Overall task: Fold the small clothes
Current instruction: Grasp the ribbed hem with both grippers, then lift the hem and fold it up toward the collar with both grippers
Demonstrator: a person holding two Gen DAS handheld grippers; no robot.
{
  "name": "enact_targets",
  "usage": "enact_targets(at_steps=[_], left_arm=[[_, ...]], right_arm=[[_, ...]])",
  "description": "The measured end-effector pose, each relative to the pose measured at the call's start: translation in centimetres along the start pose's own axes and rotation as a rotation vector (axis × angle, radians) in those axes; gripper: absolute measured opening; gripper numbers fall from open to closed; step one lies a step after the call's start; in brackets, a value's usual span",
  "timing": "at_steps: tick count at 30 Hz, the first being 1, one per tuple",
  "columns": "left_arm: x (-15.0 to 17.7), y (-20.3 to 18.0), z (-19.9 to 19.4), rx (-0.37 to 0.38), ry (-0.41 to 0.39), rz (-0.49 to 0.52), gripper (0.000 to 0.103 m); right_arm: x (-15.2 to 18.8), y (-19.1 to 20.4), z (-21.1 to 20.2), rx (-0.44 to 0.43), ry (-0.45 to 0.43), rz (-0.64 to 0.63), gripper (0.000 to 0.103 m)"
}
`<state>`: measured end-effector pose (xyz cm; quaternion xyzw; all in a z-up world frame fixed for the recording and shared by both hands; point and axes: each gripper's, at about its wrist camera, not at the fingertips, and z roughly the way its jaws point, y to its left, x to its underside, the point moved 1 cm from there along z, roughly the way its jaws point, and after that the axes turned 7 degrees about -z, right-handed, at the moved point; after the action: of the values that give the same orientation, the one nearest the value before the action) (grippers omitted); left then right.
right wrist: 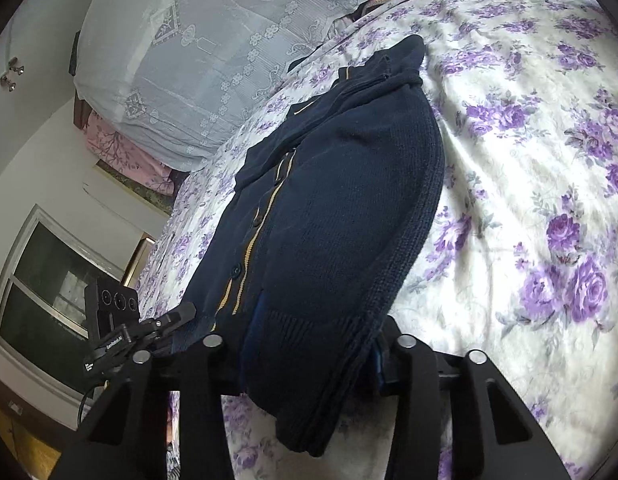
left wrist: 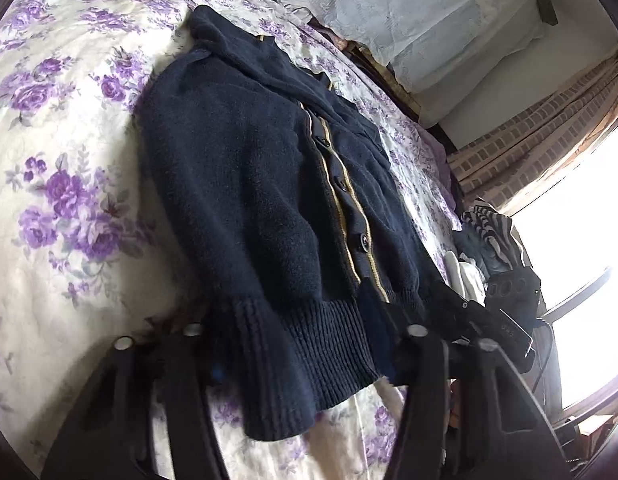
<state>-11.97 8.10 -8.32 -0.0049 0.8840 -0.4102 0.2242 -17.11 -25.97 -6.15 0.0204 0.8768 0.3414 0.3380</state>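
Note:
A small navy knitted cardigan (left wrist: 261, 184) with gold trim and dark buttons lies on the floral bedspread, its sleeves folded inward. My left gripper (left wrist: 301, 340) holds its ribbed hem, which hangs between the fingers and is lifted off the bed. In the right wrist view the same cardigan (right wrist: 329, 220) stretches away from me, and my right gripper (right wrist: 309, 344) holds the other hem corner, the fabric drooping between the fingers. Each gripper shows in the other's view, the right one (left wrist: 489, 312) at the right and the left one (right wrist: 149, 332) at the left.
The bedspread (left wrist: 69, 200) is white with purple flowers. A lace-covered pillow pile (right wrist: 197, 52) sits at the head. A heap of striped clothes (left wrist: 489, 232) lies at the bed's edge by a bright window (left wrist: 581, 216).

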Motion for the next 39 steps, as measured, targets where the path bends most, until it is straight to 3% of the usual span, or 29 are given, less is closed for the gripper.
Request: enact_targets(at_steps=[2, 7, 9, 11, 18, 39], left_arm=[[0.0, 0.4, -0.2, 0.012, 0.003, -0.015, 0.024], [0.2, 0.6, -0.2, -0.006, 0.019, -0.015, 0.023], [0.1, 0.5, -0.2, -0.008, 0.019, -0.012, 0.021], [-0.2, -0.1, -0.5, -0.011, 0.013, 0.018, 0.016], [-2.1, -3.6, -1.5, -0.070, -0.060, 0.155, 0.014], [-11.7, -8.1, 0.3, -0.147, -0.186, 0.217, 0.014]], right_arm=[[0.1, 0.1, 0.2, 0.000, 0.008, -0.002, 0.037], [0.6, 0.9, 0.3, 0.013, 0.034, -0.056, 0.034], [0.5, 1.0, 0.2, 0.026, 0.032, -0.062, 0.020], [0.0, 1.3, -0.2, 0.027, 0.022, -0.070, 0.017], [-3.4, 3.5, -1.7, 0.000, -0.038, -0.122, 0.017], [-14.8, 3.7, 1.5, 0.050, -0.109, -0.099, 0.016]])
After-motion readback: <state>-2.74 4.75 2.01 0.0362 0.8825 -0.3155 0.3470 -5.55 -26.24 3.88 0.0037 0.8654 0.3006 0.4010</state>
